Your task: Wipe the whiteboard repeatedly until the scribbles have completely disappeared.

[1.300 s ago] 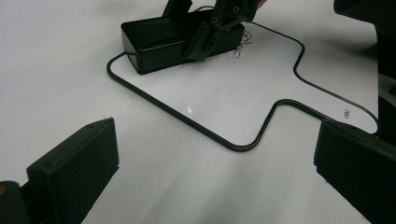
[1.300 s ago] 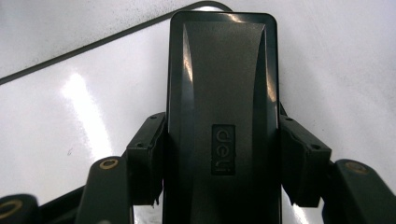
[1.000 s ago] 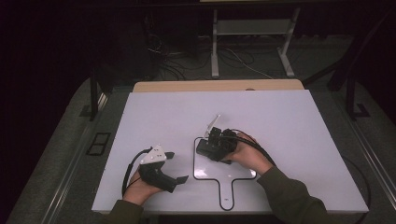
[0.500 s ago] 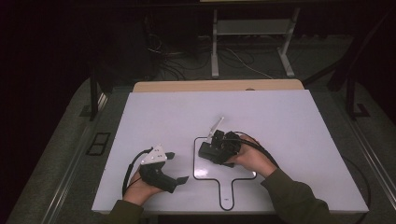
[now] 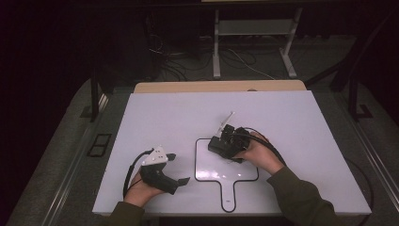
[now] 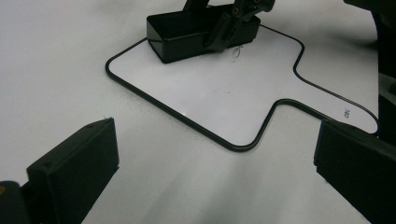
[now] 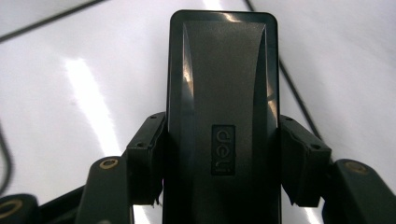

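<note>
Black box clamped in right gripper fingers above outlined mat; left gripper fingers apart, empty, nearby.

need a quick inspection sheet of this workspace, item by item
surface: white table top with a black paddle-shaped outline drawn near the front edge
job's things: black rectangular case, logo on top, held over the outline's upper part
clutter: thin white stick just behind the right tool; what it is cannot be told
grippers: right tool shut on the case, pads on both long sides; left tool open, nothing between its jaws
cables: black cable loops from the left tool; loose cables on the floor behind
surroundings: dark room, white frame legs beyond the table
</note>
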Available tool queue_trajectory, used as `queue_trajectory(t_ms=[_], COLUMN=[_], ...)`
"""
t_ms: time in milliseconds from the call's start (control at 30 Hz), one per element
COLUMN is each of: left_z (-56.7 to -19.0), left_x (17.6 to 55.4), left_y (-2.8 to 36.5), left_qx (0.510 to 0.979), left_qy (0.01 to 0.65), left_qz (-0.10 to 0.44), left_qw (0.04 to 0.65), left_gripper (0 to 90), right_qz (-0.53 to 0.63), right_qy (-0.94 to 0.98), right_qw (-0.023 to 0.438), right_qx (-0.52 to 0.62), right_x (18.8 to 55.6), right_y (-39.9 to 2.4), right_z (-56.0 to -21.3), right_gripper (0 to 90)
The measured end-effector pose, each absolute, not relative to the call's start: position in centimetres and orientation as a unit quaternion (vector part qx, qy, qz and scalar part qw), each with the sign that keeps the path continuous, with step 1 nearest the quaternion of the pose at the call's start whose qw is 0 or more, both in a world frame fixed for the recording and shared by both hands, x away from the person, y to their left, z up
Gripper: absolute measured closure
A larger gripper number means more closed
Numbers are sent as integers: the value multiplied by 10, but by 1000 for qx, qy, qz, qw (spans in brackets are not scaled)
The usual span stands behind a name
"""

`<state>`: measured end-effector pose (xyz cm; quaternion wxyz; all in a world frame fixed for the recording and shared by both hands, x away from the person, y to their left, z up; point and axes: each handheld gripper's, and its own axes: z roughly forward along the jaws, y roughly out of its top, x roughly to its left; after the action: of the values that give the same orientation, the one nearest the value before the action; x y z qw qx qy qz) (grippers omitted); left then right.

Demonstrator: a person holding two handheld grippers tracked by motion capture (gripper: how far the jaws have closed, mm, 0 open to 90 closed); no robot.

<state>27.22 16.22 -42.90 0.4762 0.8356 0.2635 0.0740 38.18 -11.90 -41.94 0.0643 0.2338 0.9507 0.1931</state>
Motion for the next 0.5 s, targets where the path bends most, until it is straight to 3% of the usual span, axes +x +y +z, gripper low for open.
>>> queue_trajectory(t_ms=[233, 500], left_z=[-429, -428], left_x=[273, 272], left_y=[163, 162], left_qx=[836, 836], left_qy=[264, 263], left_qz=[75, 75], left_qw=[475, 477], left_gripper=[0, 0], right_qz=[191, 191], right_qy=[946, 953], right_qw=[71, 57], right_qx=[254, 229], right_x=[390, 373], right_y=[-133, -124], right_z=[-420, -419], right_gripper=[388, 388])
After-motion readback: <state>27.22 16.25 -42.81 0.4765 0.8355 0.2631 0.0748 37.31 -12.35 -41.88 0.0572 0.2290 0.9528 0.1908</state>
